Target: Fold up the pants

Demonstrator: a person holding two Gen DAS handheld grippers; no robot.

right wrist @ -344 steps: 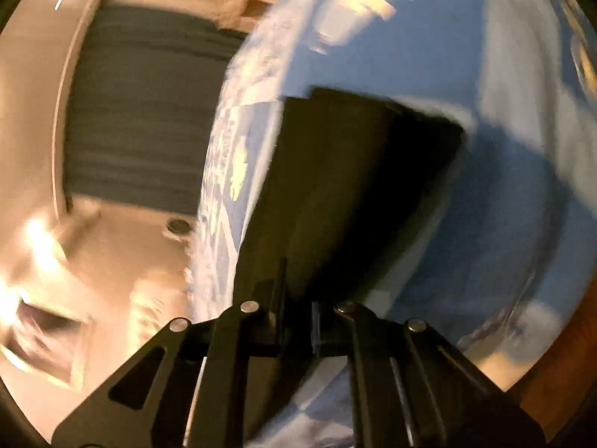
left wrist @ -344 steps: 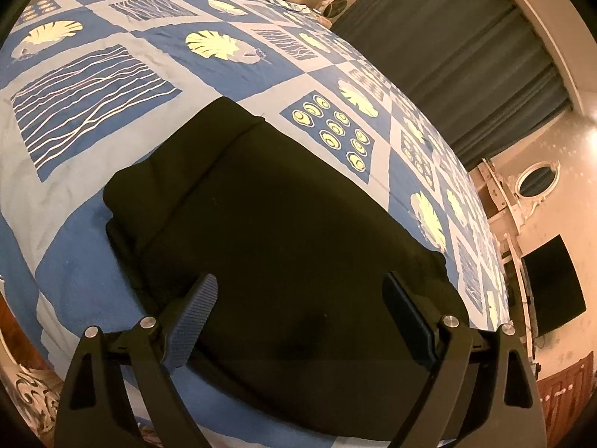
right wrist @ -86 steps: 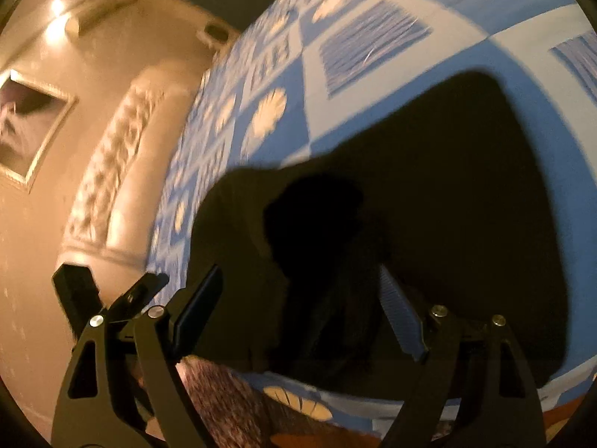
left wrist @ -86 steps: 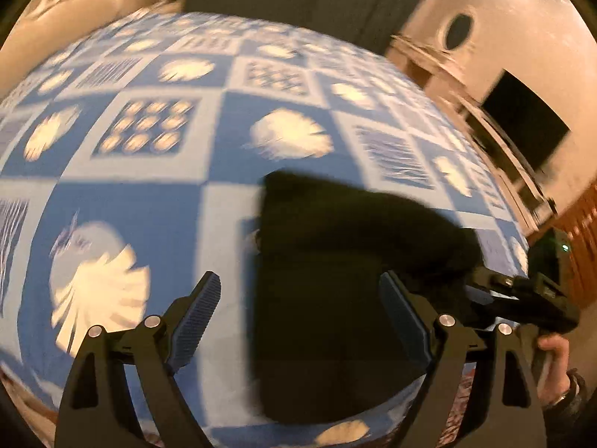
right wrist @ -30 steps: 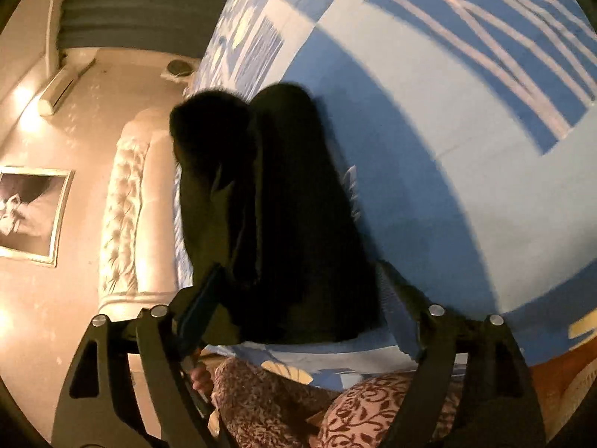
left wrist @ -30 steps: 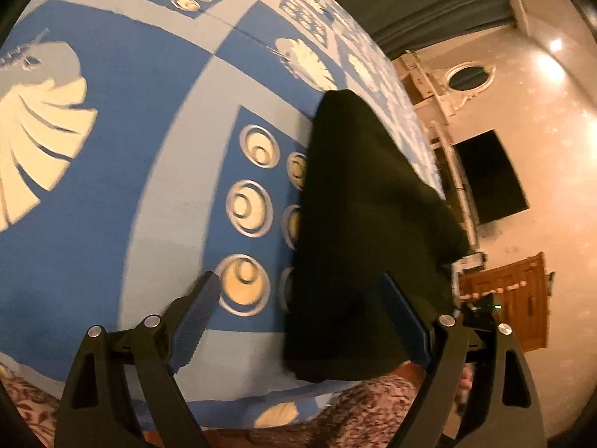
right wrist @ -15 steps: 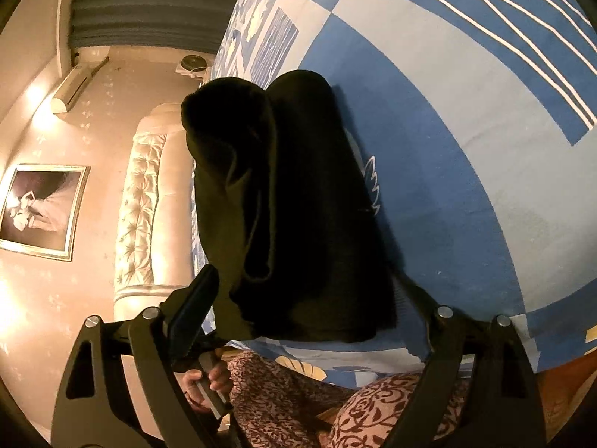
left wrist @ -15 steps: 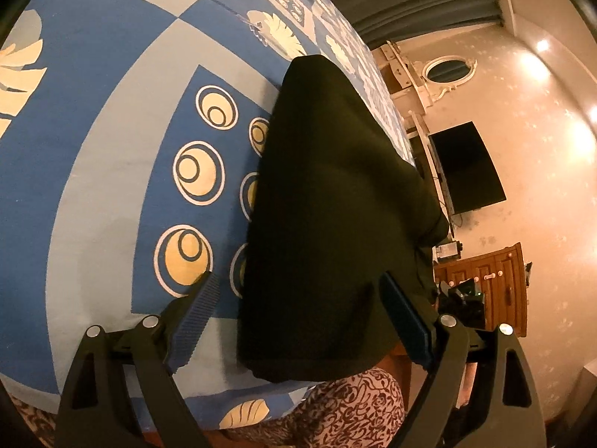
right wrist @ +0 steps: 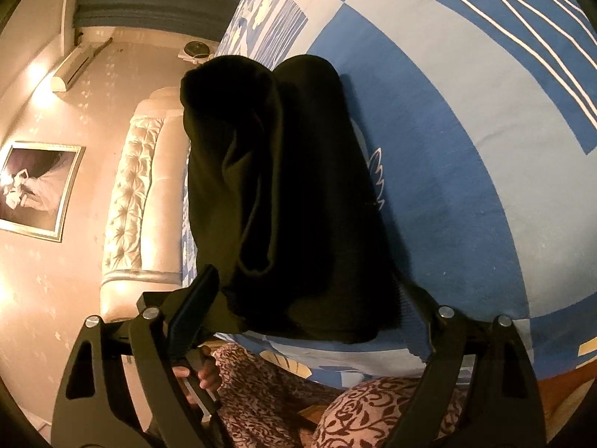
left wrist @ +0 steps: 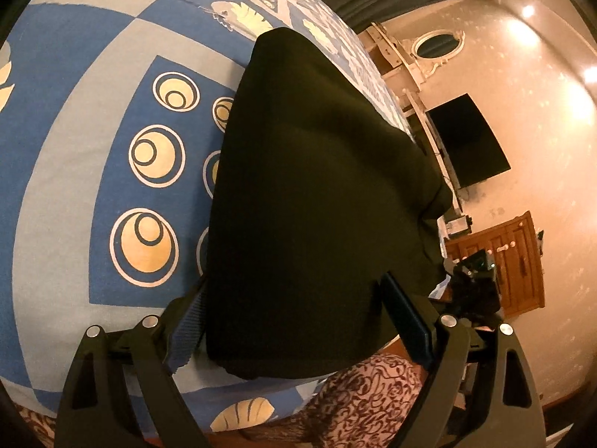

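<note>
The black pants (left wrist: pixel 317 168) lie folded into a thick bundle on the blue patterned bedspread (left wrist: pixel 74 149), near the bed's front edge. My left gripper (left wrist: pixel 293 283) straddles the bundle's near end with its jaws wide; the cloth hides part of its left finger. From the other side, the right wrist view shows the folded layers of the pants (right wrist: pixel 291 186). My right gripper (right wrist: pixel 306 276) has the bundle's end between its fingers and its jaws are closing slightly. I see no pad clearly pressing the cloth. Part of the right gripper's body shows in the left wrist view, beyond the bundle.
A person's patterned clothing (right wrist: pixel 354 410) shows below the bed edge, with a hand (right wrist: pixel 205 369) on a gripper handle. A tufted headboard (right wrist: pixel 134 186) stands to the left. A dark screen (left wrist: pixel 466 138) and a wooden cabinet (left wrist: pixel 503 261) stand by the far wall.
My left gripper has slid in toward the bundle, whose near end now lies between its fingers. The right gripper has hardly moved, and the pants sit a little deeper between its fingers.
</note>
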